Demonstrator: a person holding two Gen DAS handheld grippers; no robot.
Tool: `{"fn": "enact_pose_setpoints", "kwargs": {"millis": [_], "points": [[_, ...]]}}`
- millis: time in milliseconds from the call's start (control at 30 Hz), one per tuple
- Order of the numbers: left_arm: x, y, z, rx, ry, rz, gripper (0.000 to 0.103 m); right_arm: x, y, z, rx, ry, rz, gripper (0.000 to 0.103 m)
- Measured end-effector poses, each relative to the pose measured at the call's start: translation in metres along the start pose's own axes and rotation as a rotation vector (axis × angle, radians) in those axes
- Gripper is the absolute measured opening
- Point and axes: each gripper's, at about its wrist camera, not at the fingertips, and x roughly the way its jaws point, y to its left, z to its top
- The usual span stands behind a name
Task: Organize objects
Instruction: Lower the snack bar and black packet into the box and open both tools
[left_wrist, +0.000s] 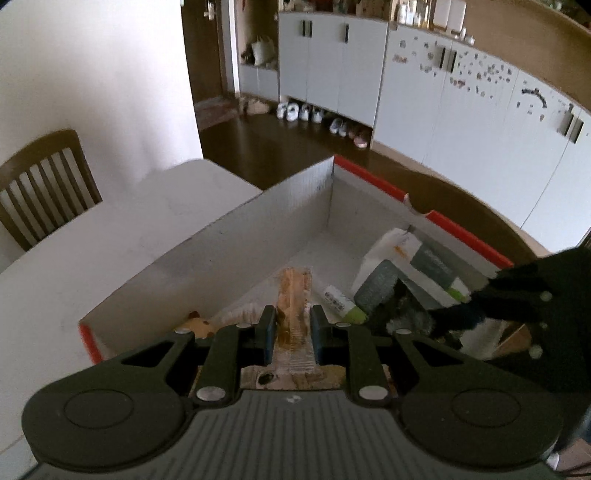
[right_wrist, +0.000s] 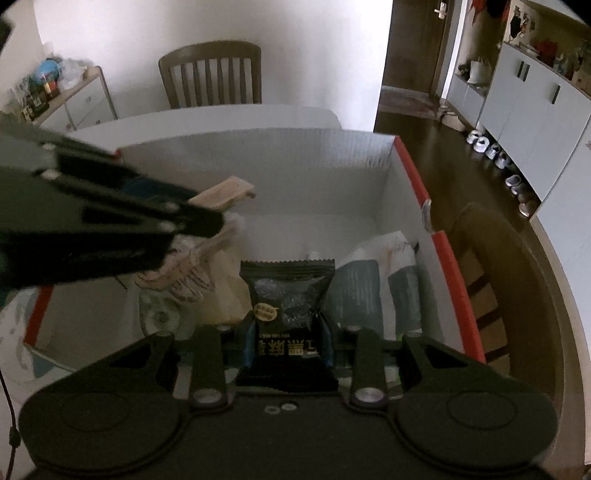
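My left gripper (left_wrist: 293, 325) is shut on a clear-wrapped brown snack bar (left_wrist: 295, 295) and holds it over the open white cardboard box with red edges (left_wrist: 221, 236). It also shows in the right wrist view (right_wrist: 207, 218) with the bar (right_wrist: 225, 192) sticking out. My right gripper (right_wrist: 288, 339) is shut on a black snack packet (right_wrist: 288, 295) above the same box (right_wrist: 258, 162). The right gripper shows dark at the right of the left wrist view (left_wrist: 417, 317).
Inside the box lie white-and-teal pouches (right_wrist: 369, 288), a beige bag (right_wrist: 225, 288) and a small tube (left_wrist: 340, 301). The box stands on a white table (left_wrist: 110, 229). Wooden chairs (right_wrist: 212, 74) (right_wrist: 509, 277) stand beside the table. White cabinets (left_wrist: 443, 92) and shoes line the far wall.
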Motion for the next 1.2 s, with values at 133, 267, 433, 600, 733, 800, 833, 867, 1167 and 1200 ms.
{"fn": "enact_pose_setpoints", "kwargs": {"millis": [133, 267, 433, 600, 733, 800, 833, 867, 1167, 1200], "points": [[0.024, 0.003, 0.005, -0.001, 0.059, -0.017, 0.018, 0.007, -0.002, -0.002, 0.015, 0.026, 0.008, 0.032], [0.047, 0.003, 0.008, -0.006, 0.128, -0.030, 0.018, 0.010, -0.006, -0.001, 0.031, 0.026, 0.010, 0.032], [0.065, 0.002, 0.010, 0.002, 0.191, -0.036, 0.018, 0.013, -0.010, 0.002, 0.048, 0.032, 0.013, 0.033], [0.073, 0.002, 0.012, 0.000, 0.228, -0.045, 0.019, 0.012, -0.011, 0.003, 0.054, 0.027, 0.010, 0.036], [0.074, 0.003, 0.014, -0.010, 0.236, -0.056, 0.019, 0.008, -0.007, 0.002, 0.031, 0.011, 0.005, 0.043], [0.072, 0.005, 0.014, -0.021, 0.227, -0.058, 0.019, 0.005, -0.006, 0.001, 0.028, 0.002, 0.010, 0.051], [0.071, 0.005, 0.014, -0.025, 0.223, -0.061, 0.020, 0.002, -0.006, 0.001, 0.028, -0.007, 0.010, 0.053], [0.068, 0.006, 0.014, -0.026, 0.217, -0.063, 0.021, 0.001, -0.006, 0.000, 0.026, -0.013, 0.010, 0.055], [0.031, 0.007, 0.006, -0.040, 0.120, -0.046, 0.021, -0.026, -0.009, -0.003, 0.037, -0.064, 0.028, 0.057], [0.024, 0.008, 0.003, -0.039, 0.105, -0.048, 0.021, -0.029, -0.009, -0.003, 0.037, -0.071, 0.030, 0.057]]}}
